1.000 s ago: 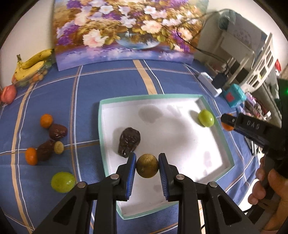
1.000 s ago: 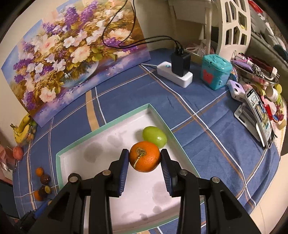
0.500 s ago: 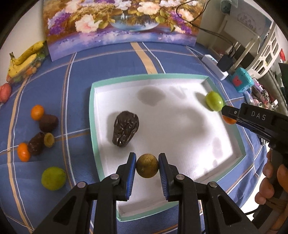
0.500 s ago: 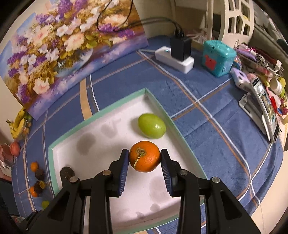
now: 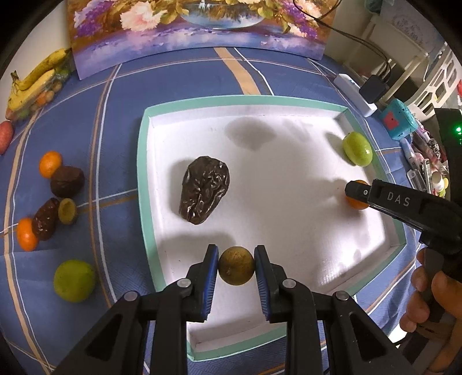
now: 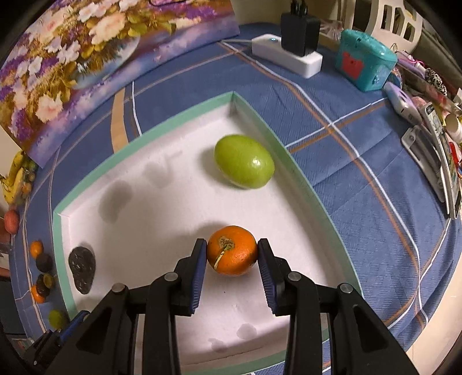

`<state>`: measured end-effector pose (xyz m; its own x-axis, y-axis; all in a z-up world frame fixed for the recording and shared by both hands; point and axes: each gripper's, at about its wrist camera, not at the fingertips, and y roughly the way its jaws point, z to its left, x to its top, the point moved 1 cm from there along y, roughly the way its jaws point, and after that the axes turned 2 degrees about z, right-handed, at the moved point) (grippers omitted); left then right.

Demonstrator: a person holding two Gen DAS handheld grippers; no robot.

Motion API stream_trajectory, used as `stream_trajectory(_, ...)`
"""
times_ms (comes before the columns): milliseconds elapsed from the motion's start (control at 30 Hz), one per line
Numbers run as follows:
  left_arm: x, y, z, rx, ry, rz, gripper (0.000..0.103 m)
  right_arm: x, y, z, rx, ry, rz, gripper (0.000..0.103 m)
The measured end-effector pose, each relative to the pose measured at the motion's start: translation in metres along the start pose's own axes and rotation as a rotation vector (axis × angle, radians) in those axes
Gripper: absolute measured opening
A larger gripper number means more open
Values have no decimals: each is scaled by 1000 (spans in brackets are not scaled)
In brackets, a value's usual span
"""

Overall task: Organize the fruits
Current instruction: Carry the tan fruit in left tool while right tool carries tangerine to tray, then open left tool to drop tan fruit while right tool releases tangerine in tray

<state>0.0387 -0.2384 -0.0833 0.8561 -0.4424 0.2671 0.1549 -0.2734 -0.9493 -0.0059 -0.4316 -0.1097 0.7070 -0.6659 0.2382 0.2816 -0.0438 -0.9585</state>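
A white tray with a teal rim [image 5: 143,161] [image 6: 277,135] lies on the blue cloth. My left gripper [image 5: 236,269] is shut on a brownish-yellow round fruit [image 5: 236,269] low over the tray's near left part. A dark wrinkled fruit [image 5: 204,193] lies in the tray ahead of it. My right gripper [image 6: 232,253] is shut on an orange [image 6: 232,253], low over the tray's right side; it also shows in the left wrist view [image 5: 356,199]. A green oval fruit [image 6: 244,166] [image 5: 357,148] lies in the tray's far right corner.
Left of the tray lie two small oranges [image 5: 50,163], dark fruits [image 5: 67,181], a halved fruit [image 5: 67,211] and a green lime [image 5: 74,280]. Bananas [image 5: 31,83] lie far left. A flower painting [image 5: 202,26] stands behind. A power strip [image 6: 287,56], a teal box [image 6: 365,62] and clutter sit right.
Both grippers have come lower and nearer the tray, each still holding its fruit. The orange now sits close above the tray floor.
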Motion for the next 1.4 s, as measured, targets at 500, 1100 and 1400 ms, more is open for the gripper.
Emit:
stream_trajectory(500,2,16,-2,17,-9,39,27,2,3,1,-10,-13,-1,37)
stream_trajectory(1100,2,7,6,-10,-26,25,29,2,0,-1,-10,-14,-3,37)
stream_trajectory(1400,3,-8,4,7,-14,-16,72,3,-8,-1,-11,-27,-31,57)
